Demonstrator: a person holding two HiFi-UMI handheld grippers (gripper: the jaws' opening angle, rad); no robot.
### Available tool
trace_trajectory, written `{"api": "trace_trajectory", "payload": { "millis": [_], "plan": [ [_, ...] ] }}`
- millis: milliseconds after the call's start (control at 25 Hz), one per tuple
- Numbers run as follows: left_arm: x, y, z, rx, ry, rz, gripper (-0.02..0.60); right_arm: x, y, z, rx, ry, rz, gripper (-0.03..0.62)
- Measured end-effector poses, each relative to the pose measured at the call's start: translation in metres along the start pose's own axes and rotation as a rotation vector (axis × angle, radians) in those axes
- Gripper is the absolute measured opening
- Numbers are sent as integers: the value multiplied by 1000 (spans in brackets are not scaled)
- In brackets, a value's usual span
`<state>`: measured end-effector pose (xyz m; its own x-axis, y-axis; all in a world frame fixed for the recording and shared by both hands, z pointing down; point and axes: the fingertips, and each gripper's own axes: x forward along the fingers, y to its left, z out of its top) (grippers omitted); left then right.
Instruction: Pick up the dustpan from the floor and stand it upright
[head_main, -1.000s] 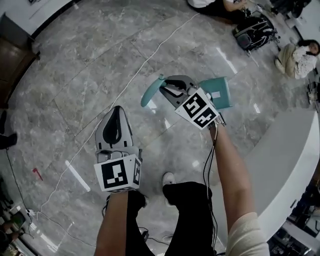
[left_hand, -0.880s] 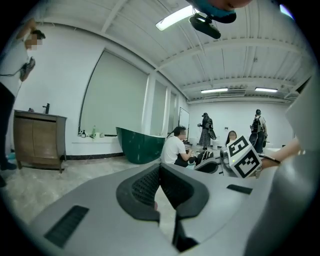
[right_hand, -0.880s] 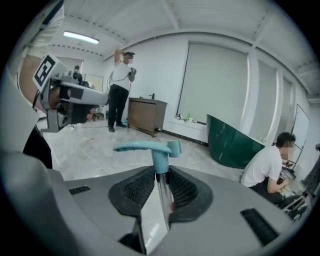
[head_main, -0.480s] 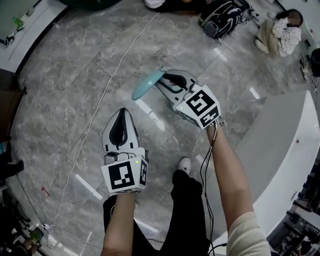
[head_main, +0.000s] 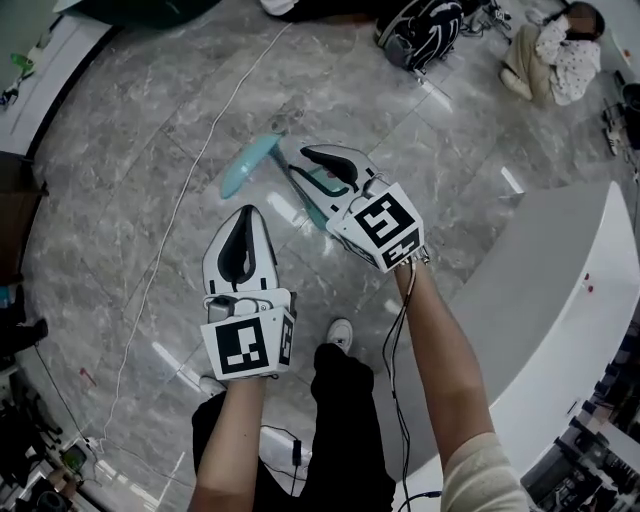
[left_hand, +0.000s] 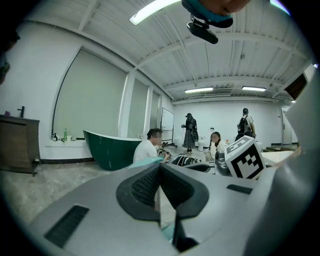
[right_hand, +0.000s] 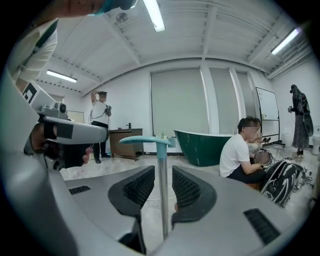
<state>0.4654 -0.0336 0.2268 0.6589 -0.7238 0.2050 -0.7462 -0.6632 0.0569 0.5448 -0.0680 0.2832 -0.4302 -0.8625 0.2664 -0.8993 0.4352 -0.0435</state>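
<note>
1. Both tongs are raised in front of the person. The right gripper (right_hand: 161, 172) has its jaws closed in on the thin metal pole of the dustpan (right_hand: 162, 200), with a ribbed pad on either side of it. The left gripper (left_hand: 160, 167) has its jaws together on nothing.
2. The dustpan is held over the grey marble floor (head_main: 110, 200), and its teal handle (head_main: 245, 165) reaches out past the right jaw tips. The pan end is mostly hidden beneath that gripper, so I cannot tell whether it touches the floor.
3. To do this step well, I judge the pole should be brought plumb and lowered until the pan's base sits flat. It should be released only once it stands without leaning, and the idle left gripper could steady the handle.
4. One white cable (head_main: 190, 190) crosses the floor nearby, so set down clear of it.
5. No brand or readable writing shows, only black-and-white square markers on each cube (head_main: 385, 225).
</note>
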Motion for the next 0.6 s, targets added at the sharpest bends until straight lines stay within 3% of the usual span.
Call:
{"api": "trace_trajectory", "payload": {
  "millis": [280,440,600],
  "plan": [
    [2,-18,0,15,0,23,9,-34,-25,-18,68,-12,-73,101],
    [-4,-21,9,0,2,22,9,-55,-20,-7,124,-41,-88,101],
    [-23,-24,37,19,-9,-20,9,-84,1,27,180,-83,-179,18]
  ]
}}
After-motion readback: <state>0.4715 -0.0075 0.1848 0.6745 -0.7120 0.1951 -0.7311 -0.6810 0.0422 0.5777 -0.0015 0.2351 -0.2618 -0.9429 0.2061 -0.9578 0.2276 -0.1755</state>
